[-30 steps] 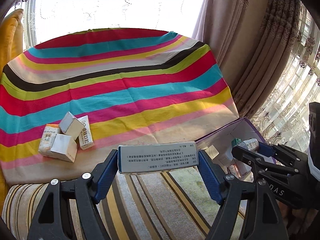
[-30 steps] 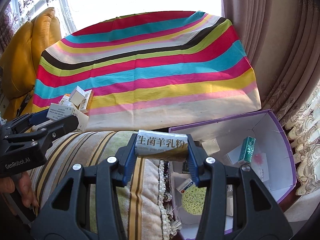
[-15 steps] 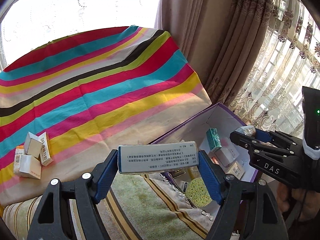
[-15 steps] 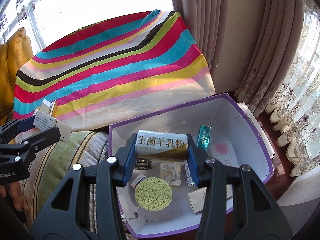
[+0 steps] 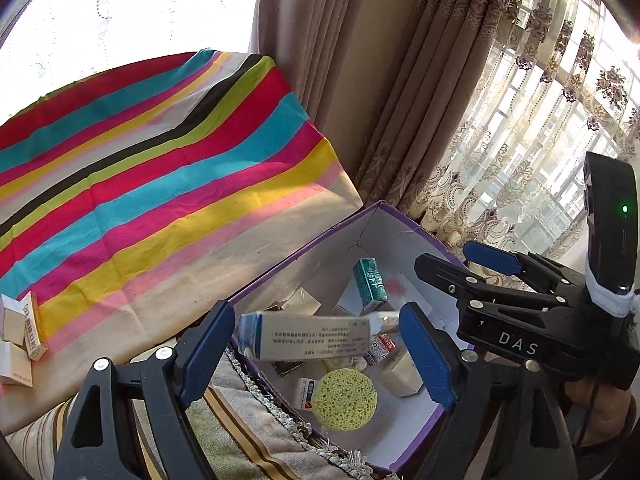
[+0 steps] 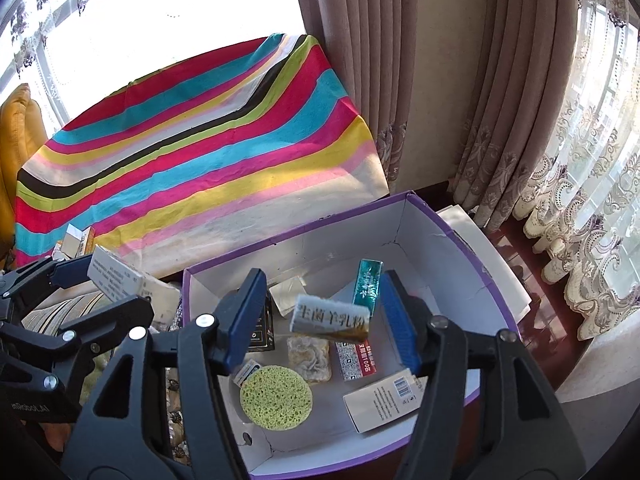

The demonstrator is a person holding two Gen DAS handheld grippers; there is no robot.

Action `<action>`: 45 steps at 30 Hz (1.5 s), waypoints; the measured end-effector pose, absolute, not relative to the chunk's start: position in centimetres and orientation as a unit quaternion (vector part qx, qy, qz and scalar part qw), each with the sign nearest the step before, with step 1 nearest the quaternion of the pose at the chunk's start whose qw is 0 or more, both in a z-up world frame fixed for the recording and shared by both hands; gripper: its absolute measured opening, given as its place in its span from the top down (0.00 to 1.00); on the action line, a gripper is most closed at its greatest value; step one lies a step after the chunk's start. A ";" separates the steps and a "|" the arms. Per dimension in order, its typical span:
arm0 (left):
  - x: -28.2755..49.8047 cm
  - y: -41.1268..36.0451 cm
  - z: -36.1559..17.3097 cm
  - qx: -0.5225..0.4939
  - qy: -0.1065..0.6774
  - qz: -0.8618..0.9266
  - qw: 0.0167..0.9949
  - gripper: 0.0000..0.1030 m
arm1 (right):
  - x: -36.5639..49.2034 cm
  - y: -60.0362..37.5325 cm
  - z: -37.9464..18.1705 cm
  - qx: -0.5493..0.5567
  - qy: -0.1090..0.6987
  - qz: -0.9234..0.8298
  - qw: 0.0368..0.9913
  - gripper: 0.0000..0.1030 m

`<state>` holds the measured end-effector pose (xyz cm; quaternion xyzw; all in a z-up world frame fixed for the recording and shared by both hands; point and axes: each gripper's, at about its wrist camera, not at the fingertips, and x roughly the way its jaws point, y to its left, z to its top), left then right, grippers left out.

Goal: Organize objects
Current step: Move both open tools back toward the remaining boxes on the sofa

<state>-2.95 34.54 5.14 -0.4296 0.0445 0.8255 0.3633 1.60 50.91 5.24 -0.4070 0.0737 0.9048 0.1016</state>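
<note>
Both grippers over the purple box (image 6: 440,236), jaws just been opening.

Right gripper (image 6: 324,316): jaws apart, pads clear of the silver packet (image 6: 330,318), which hangs loose between them, tilted, above the box floor. Released, by the look of it.

Left gripper (image 5: 316,344): jaws apart too; the grey carton (image 5: 308,338) sits between the pads with gaps either side, tipped over the box's near-left rim. Seems to be dropping in.

Already in the box: green sponge (image 6: 276,398), teal carton (image 6: 368,286), red-and-white carton (image 6: 354,360), a white carton (image 6: 382,400) with a barcode, other small items.

Left to do: a few small white boxes (image 5: 18,338) lie on the striped cloth (image 5: 160,168), far left, well apart from the box. My estimate: mostly done, one or two more trips.
</note>
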 end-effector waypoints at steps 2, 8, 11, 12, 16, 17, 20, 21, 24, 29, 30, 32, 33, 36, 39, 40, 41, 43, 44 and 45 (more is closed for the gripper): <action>-3.0 34.4 5.2 -0.430 0.040 0.826 0.361 0.17 | 1.7 51.0 5.3 -0.404 0.075 0.906 0.104 0.27; -3.5 33.5 5.1 -0.435 0.022 0.828 0.353 0.17 | 1.8 50.9 5.5 -0.402 0.071 0.907 0.103 0.27; -3.6 32.9 5.3 -0.433 0.015 0.831 0.350 0.17 | 1.8 50.8 5.6 -0.401 0.067 0.908 0.103 0.27; -3.6 32.8 5.4 -0.431 0.019 0.832 0.348 0.17 | 1.7 50.6 5.6 -0.401 0.062 0.908 0.106 0.27; -3.7 32.5 5.3 -0.444 0.023 0.824 0.352 0.17 | 1.7 50.1 5.8 -0.400 0.053 0.909 0.102 0.27; -3.7 32.5 5.2 -0.447 0.024 0.822 0.352 0.17 | 1.7 50.0 5.9 -0.400 0.053 0.910 0.099 0.27; -3.6 32.2 5.1 -0.447 0.030 0.823 0.349 0.17 | 1.7 49.8 6.1 -0.397 0.054 0.912 0.091 0.27; -3.6 32.1 5.2 -0.445 0.029 0.824 0.350 0.17 | 1.7 49.6 6.2 -0.397 0.055 0.912 0.086 0.27; -3.5 31.6 5.4 -0.441 0.030 0.826 0.351 0.17 | 1.5 49.2 6.3 -0.399 0.049 0.912 0.084 0.27; -3.9 30.4 5.4 -0.442 0.021 0.831 0.337 0.17 | 1.2 48.3 6.5 -0.401 0.041 0.912 0.075 0.27; -4.1 30.1 5.3 -0.444 0.016 0.831 0.335 0.17 | 1.2 48.1 6.5 -0.402 0.040 0.912 0.073 0.27; -4.3 29.4 5.3 -0.446 0.007 0.832 0.329 0.17 | 1.1 47.6 6.6 -0.402 0.036 0.912 0.069 0.27; -4.5 29.1 5.2 -0.447 0.003 0.833 0.325 0.17 | 1.0 47.4 6.7 -0.402 0.034 0.913 0.067 0.27; -4.9 27.9 5.2 -0.447 -0.012 0.837 0.315 0.17 | 0.9 46.7 6.9 -0.402 0.030 0.913 0.061 0.27; -5.3 26.5 5.1 -0.448 -0.025 0.843 0.297 0.17 | 0.8 46.0 7.0 -0.402 0.027 0.914 0.054 0.27; -5.5 26.1 5.0 -0.449 -0.030 0.844 0.292 0.17 | 0.7 45.8 7.0 -0.402 0.027 0.914 0.050 0.27; -5.6 25.7 5.0 -0.451 -0.035 0.845 0.286 0.17 | 0.7 45.4 7.1 -0.402 0.027 0.914 0.046 0.27; -5.9 24.6 4.9 -0.452 -0.045 0.847 0.275 0.17 | 0.6 44.6 7.1 -0.402 0.023 0.915 0.036 0.27; -6.1 24.2 4.9 -0.453 -0.049 0.848 0.271 0.17 | 0.5 44.1 7.1 -0.402 0.020 0.915 0.031 0.27; -6.3 23.7 4.9 -0.453 -0.052 0.849 0.266 0.17 | 0.3 43.7 7.1 -0.403 0.017 0.915 0.027 0.27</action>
